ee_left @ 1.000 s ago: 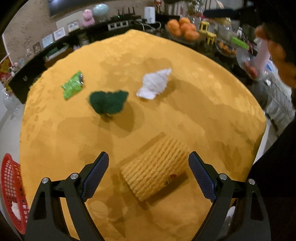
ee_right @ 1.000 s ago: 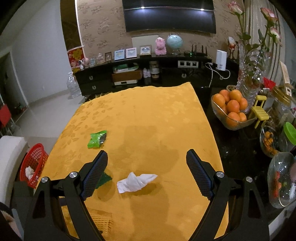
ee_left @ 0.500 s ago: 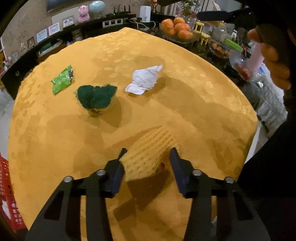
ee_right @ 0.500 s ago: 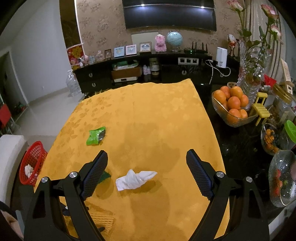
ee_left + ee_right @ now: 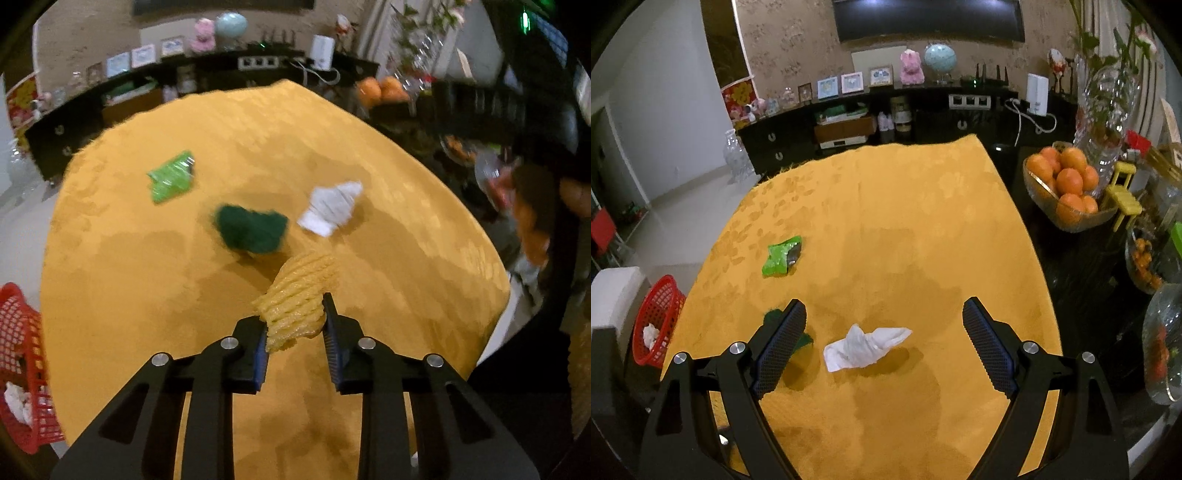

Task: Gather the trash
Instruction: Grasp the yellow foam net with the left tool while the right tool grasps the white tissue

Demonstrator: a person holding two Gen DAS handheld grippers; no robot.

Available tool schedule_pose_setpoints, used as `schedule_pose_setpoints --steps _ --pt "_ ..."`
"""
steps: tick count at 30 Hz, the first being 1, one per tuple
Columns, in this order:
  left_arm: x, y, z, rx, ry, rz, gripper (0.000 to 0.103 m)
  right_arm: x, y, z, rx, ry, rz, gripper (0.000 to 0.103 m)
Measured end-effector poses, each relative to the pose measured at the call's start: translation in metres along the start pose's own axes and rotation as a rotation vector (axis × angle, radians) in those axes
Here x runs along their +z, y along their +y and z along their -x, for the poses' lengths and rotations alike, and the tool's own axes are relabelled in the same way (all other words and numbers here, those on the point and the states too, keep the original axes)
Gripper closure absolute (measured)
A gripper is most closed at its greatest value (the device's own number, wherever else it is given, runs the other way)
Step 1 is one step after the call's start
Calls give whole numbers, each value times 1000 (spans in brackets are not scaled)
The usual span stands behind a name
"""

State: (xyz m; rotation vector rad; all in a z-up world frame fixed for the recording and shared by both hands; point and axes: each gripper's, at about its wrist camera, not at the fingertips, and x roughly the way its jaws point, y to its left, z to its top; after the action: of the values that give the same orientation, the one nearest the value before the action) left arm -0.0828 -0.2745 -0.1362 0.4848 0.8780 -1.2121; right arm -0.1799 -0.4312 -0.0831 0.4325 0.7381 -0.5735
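While its jaws have just been closing, the left gripper [image 5: 295,325] pinches a yellow ribbed foam-net sleeve [image 5: 297,299] between its blue pads, and in the left wrist view the sleeve sticks up and forward out of the narrow gap, squeezed at its lower end. Beyond it on the orange patterned tablecloth [image 5: 369,184] of the table lie a dark green fuzzy clump [image 5: 251,229], a crumpled white paper tissue [image 5: 332,208] just to its right, and a bright green foil wrapper [image 5: 170,177] further off to the left. A red plastic mesh basket [image 5: 18,369] with white scraps inside stands beside the table at the left edge. The picture is blurred.

From the right wrist view, the right gripper [image 5: 884,347] hovers with its jaws spread wide and nothing between the pads; the white tissue [image 5: 864,347] lies on the cloth in the gap, apart from both fingers. The green clump [image 5: 805,338] is mostly hidden behind the left finger. The foil wrapper [image 5: 782,255] rests further back, the red basket [image 5: 655,321] sits low on the left, and a glass bowl of oranges [image 5: 1067,184] stands on the right.
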Motion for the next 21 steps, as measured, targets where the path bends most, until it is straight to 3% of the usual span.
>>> schedule_pose_setpoints --steps 7,17,21 --pt "12 28 30 95 -88 101 79 -9 7 -32 37 66 -14 19" --pt "18 59 58 157 -143 192 79 -30 26 -75 -34 158 71 19" --pt "18 64 62 169 -151 203 79 -36 28 -86 -46 177 96 27"
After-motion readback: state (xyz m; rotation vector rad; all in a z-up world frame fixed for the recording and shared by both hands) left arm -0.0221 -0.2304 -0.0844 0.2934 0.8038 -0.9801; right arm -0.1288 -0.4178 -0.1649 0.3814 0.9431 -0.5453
